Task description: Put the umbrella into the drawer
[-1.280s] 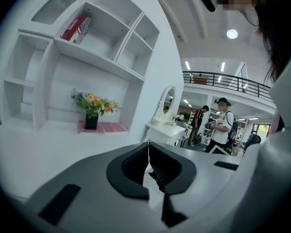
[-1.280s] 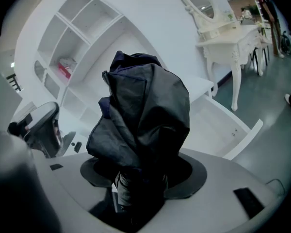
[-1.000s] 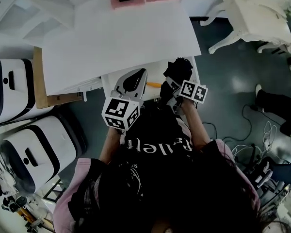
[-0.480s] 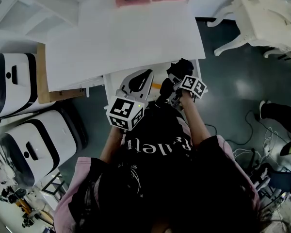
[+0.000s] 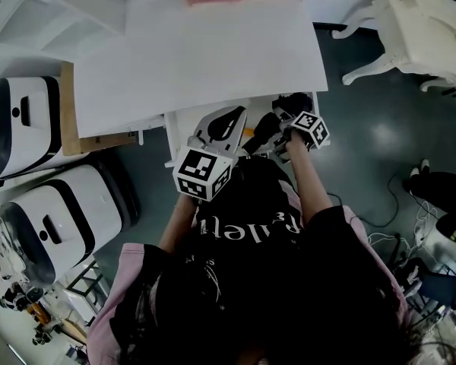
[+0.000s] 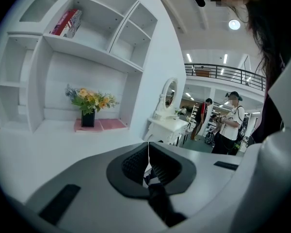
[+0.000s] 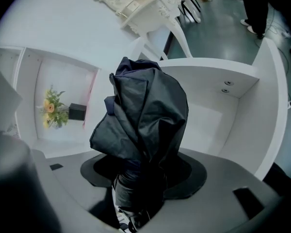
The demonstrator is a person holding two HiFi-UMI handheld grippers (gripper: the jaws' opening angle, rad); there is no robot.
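We see right gripper (image 7: pixel 136 203) clamped on folded black umbrella (image 7: pixel 145 115), above open white drawer (image 7: pixel 233 130). Left gripper (image 6: pixel 149 164) jaws together, empty, over drawer's left part. Umbrella hides part of drawer floor. Flowers (image 6: pixel 89 101) beyond drawer.

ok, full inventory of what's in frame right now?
desk: 1, white, in front of the person
drawer: 1, white, open, under the desk's near edge
umbrella: 1, dark, folded, in the right tool at the drawer
flowers: 1 bunch, yellow-orange, black pot, back of desk
mat: 1, pink, under the pot
shelf unit: 1, white, behind the desk
box: 1, red, upper shelf
machines: 2, white and black, floor left of desk
dressing table: 1, white, ornate, right of desk
bystanders: at least 2, far background
left tool: 1, grey, shut, empty
right tool: 1, grey, shut on the umbrella
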